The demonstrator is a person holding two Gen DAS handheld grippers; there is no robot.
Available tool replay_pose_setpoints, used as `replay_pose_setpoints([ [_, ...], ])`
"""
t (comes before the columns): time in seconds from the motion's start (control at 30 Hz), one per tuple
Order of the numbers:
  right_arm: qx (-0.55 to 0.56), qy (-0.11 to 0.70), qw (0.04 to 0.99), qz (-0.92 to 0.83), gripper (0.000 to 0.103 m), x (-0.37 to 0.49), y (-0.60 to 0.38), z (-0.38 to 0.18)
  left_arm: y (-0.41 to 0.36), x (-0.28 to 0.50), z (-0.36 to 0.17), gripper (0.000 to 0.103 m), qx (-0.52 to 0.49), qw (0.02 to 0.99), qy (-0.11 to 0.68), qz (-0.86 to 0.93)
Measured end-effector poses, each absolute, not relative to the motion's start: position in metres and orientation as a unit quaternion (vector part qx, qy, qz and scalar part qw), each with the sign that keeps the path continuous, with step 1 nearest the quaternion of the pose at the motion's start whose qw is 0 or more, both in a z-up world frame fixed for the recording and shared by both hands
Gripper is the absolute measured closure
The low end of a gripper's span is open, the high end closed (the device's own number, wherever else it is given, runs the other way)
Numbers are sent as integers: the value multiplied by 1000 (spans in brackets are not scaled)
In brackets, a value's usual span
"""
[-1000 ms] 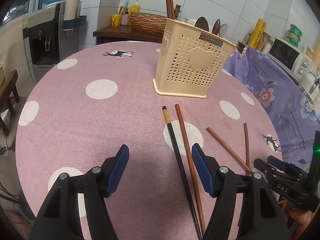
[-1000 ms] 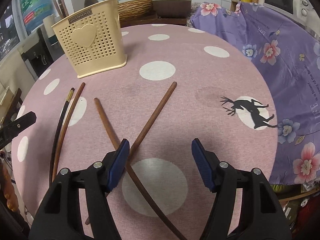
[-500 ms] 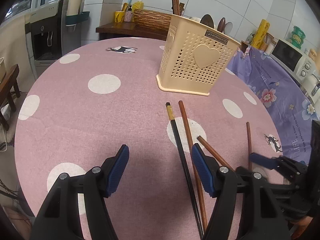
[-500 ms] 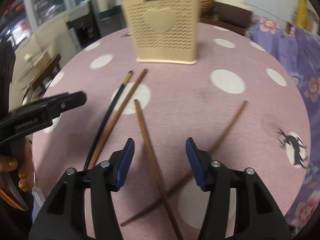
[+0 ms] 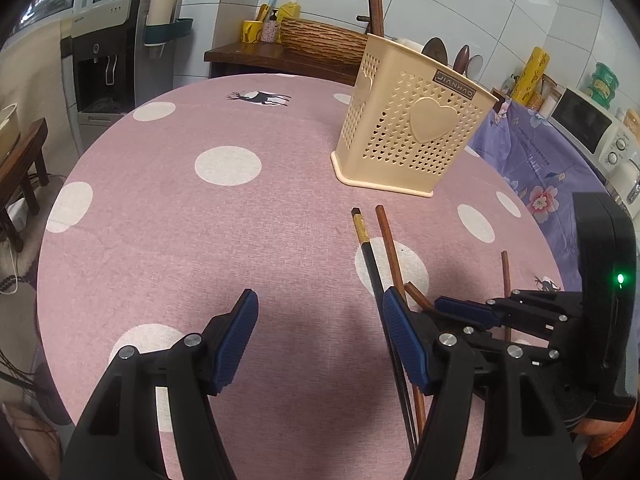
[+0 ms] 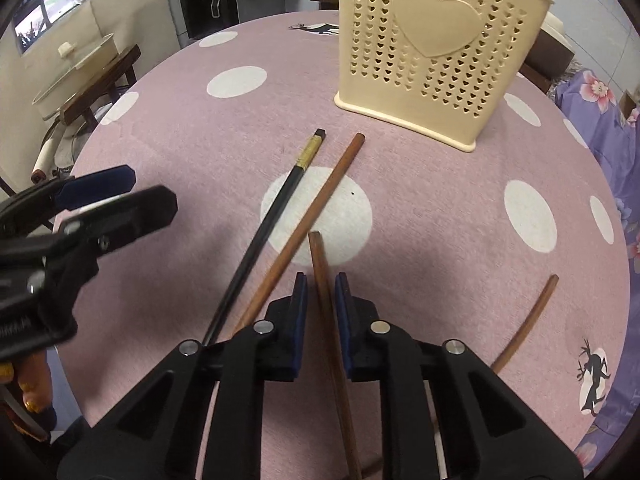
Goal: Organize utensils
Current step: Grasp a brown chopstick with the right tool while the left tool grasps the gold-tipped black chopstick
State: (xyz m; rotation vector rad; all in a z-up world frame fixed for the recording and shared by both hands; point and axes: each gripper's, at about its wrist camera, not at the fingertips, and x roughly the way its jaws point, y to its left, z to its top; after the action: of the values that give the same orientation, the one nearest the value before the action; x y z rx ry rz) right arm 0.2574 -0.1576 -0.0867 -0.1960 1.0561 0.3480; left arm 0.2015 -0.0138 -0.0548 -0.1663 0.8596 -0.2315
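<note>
A cream perforated utensil holder (image 5: 412,142) (image 6: 436,52) stands at the far side of the pink dotted table, with chopsticks and spoons in it. A black chopstick (image 5: 372,260) (image 6: 272,224) and several brown ones lie in front of it. My right gripper (image 6: 321,292) has its pads close around one brown chopstick (image 6: 320,258), which lies between them; small gaps show on both sides. It also shows in the left wrist view (image 5: 460,308). My left gripper (image 5: 316,328) is open and empty, just left of the black chopstick.
Another brown chopstick (image 6: 528,320) lies to the right, and one (image 6: 312,216) beside the black one. A purple flowered cloth (image 5: 532,160) covers the surface to the right. A water dispenser (image 5: 108,64) and a wooden shelf (image 5: 248,54) stand beyond the table.
My right gripper has swung left toward the holder and narrowed its jaws around a brown chopstick. My left gripper has stayed open, shifting only slightly.
</note>
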Motion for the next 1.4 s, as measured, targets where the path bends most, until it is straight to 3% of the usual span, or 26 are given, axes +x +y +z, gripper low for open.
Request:
replay_pose_setpoints([
  [0.17,-82,500,847,162,94,260,-158,-87,-14,206,-55,38,-71,900,417,-109],
  [0.37,-15,480,865,146,95,257,-187,-75,-28,215,-59,47,-51,894,428,-124],
  [0.53,43,444,886,124,95,250,-219,-51,-47,232,-64,61,-41,883,446,-143],
  [0.9,62,391,913,94,95,223,-240,-24,-81,269,-76,89,-18,874,468,-133],
  [1.03,66,386,916,93,95,220,-242,-24,-86,274,-78,93,-9,873,471,-125],
  [1.4,74,380,918,89,95,215,-245,-22,-100,287,-77,93,31,876,469,-106],
])
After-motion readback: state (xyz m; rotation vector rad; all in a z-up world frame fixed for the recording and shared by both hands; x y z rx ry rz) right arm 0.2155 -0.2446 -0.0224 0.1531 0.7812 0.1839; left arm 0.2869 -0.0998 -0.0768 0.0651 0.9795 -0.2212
